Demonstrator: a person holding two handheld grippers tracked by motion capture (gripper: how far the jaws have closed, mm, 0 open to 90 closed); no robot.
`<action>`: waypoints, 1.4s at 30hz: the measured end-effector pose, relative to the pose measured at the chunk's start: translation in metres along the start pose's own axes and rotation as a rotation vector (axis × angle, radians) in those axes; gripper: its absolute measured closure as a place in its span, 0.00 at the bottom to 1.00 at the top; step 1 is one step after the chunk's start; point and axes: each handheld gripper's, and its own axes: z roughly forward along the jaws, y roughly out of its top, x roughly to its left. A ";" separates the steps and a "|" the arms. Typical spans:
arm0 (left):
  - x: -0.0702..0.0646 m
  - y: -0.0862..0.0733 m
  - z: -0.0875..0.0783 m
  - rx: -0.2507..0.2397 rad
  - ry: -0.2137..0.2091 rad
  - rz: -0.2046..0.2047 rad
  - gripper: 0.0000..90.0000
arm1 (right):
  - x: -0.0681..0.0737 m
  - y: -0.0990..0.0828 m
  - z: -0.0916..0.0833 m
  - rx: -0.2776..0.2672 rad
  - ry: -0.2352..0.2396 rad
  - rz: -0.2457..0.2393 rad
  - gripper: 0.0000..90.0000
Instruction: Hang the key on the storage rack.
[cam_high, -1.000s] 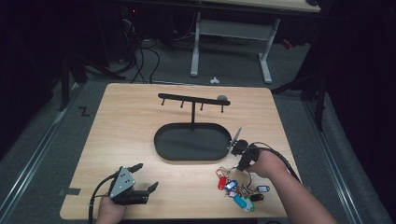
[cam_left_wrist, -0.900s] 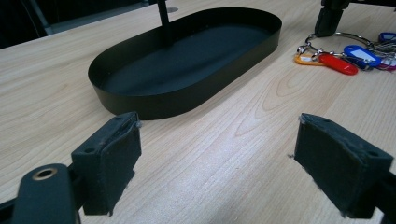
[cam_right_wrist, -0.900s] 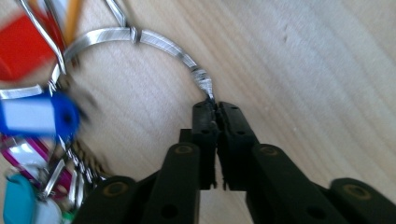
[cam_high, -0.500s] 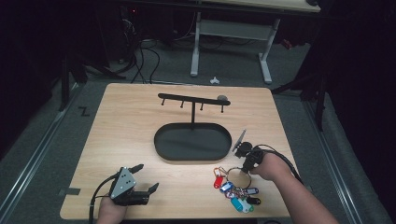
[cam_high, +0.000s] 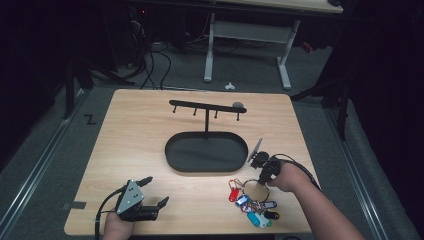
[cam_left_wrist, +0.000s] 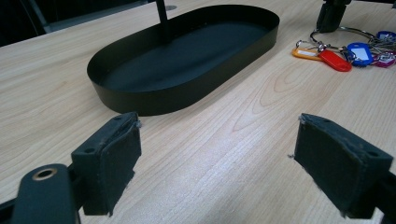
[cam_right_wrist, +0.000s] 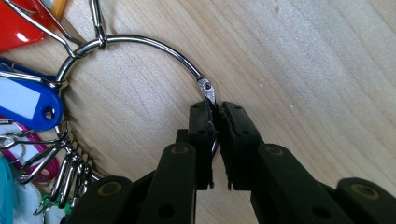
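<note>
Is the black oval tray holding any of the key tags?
No, the black oval tray holds no tags; the key tags lie beside it on the wooden table.

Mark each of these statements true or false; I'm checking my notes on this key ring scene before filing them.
1. The right hand-held gripper is shut on the metal key ring. True.
2. The left hand-held gripper holds a red key tag. False: its jaws stand open over bare table, with nothing between them.
3. The black oval tray has keys in it. False: the tray is empty; the key tags lie on the table beside it.
4. The black hook rack rises from the tray. True.
5. The key ring hangs on the rack. False: it lies on the table.
</note>
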 end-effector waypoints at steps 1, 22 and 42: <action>0.000 0.000 0.000 0.000 0.000 0.000 0.17 | 0.000 0.000 0.000 0.003 0.002 0.007 0.92; 0.000 0.000 0.000 -0.008 -0.003 0.004 0.17 | 0.003 -0.006 -0.023 -0.059 0.006 0.028 0.97; 0.001 0.001 0.001 -0.018 -0.002 -0.004 0.17 | 0.016 -0.015 -0.090 -0.188 0.002 0.068 0.97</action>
